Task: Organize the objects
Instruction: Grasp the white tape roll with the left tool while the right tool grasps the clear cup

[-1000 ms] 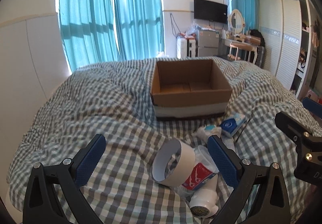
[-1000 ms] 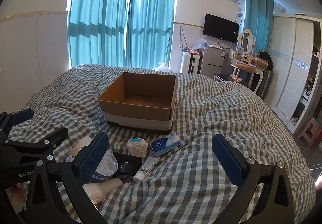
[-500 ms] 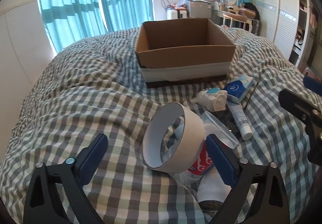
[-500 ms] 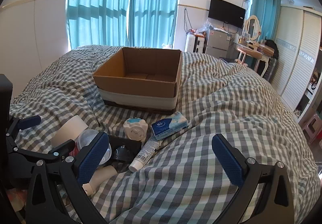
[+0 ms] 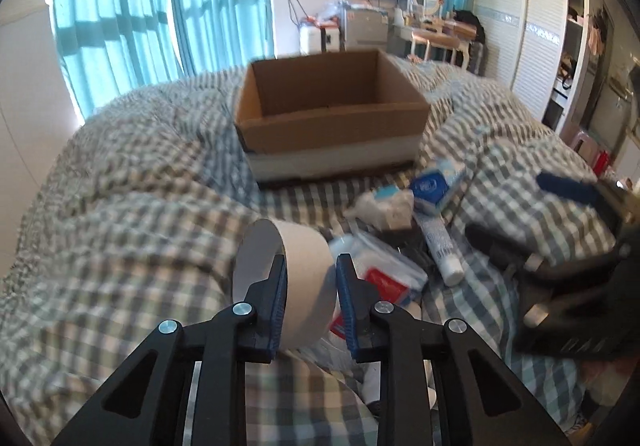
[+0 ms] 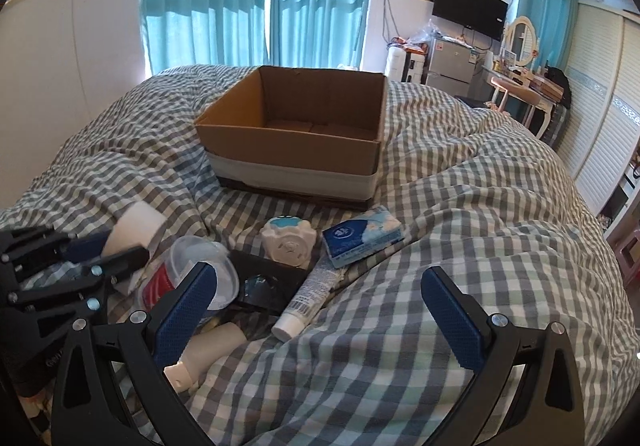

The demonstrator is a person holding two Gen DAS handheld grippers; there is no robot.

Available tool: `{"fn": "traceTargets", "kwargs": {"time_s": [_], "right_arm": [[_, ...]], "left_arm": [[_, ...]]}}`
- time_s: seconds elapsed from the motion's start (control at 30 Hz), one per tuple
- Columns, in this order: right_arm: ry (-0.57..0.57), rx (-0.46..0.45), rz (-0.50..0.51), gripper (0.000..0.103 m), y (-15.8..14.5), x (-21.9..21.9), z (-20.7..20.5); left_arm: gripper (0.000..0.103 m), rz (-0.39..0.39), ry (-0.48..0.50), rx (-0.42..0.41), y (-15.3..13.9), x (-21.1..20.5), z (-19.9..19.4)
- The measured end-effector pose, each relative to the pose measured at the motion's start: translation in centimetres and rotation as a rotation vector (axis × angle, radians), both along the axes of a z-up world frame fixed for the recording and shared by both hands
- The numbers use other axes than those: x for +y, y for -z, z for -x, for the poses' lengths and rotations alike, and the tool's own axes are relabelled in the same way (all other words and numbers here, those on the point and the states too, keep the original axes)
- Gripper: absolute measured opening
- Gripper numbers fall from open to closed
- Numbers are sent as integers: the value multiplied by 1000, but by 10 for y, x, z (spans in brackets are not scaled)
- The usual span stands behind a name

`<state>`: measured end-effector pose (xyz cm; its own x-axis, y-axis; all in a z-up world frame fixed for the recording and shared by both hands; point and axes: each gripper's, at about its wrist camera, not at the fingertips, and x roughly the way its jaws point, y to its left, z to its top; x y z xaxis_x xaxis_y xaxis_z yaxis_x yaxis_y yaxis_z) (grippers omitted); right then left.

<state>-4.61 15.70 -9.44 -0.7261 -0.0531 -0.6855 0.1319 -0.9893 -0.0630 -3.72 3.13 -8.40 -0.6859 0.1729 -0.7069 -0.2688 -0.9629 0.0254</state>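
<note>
My left gripper point(image 5: 311, 278) is shut on the wall of a beige tape roll point(image 5: 298, 266), which stands on its edge on the checked bedspread; it also shows in the right wrist view point(image 6: 134, 224). An open, empty cardboard box point(image 5: 332, 117) sits further back on the bed, also in the right wrist view point(image 6: 296, 133). My right gripper point(image 6: 320, 298) is open and empty, low over the bed. Between them lie a blue tissue pack point(image 6: 360, 236), a white tube point(image 6: 308, 296), a white round holder point(image 6: 286, 242) and a clear plastic cup point(image 6: 192, 274).
A black flat object point(image 6: 264, 282) lies under the pile, and a white bottle point(image 6: 204, 358) lies near my right gripper's left finger. The left gripper body point(image 6: 52, 278) is at the right view's left edge. Curtains, wardrobe and dresser stand beyond the bed point(image 6: 460, 213).
My left gripper has moved forward and closed from wide open onto the tape roll's wall. My right gripper has stayed open and shifted slightly forward over the pile.
</note>
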Motion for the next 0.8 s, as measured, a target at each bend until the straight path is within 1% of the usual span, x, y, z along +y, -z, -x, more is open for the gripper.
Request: {"fn": "traceTargets", "kwargs": {"time_s": [0.1, 0.17, 0.33, 0.4, 0.47, 0.53, 0.63, 0.67, 0.73, 0.8], "right_arm": [[-38, -42, 21, 103, 6, -12, 4], [-60, -71, 32, 103, 11, -20, 7], [-98, -129, 39, 102, 27, -43, 17], [-106, -152, 41, 98, 35, -49, 22], [-114, -180, 49, 95, 43, -54, 27], [-123, -207, 68, 94, 48, -59, 32], [-137, -238, 102, 88, 54, -65, 36], [-145, -249, 114, 83, 56, -67, 37], [-142, -243, 108, 83, 58, -71, 37], [-134, -223, 120, 79, 54, -71, 38]], "left_arm": [[24, -13, -26, 35, -18, -12, 0], [24, 11, -57, 69, -26, -21, 1], [24, 12, -108, 79, -27, -45, 11], [24, 11, -120, 75, -24, -52, 14], [24, -13, -121, 68, -21, -59, 17], [24, -21, -117, 69, -20, -62, 17], [24, -28, -107, 74, -19, -64, 17], [24, -28, -106, 76, -19, -64, 17], [24, -32, -102, 78, -19, -64, 17], [24, -39, -99, 78, -19, -65, 17]]}}
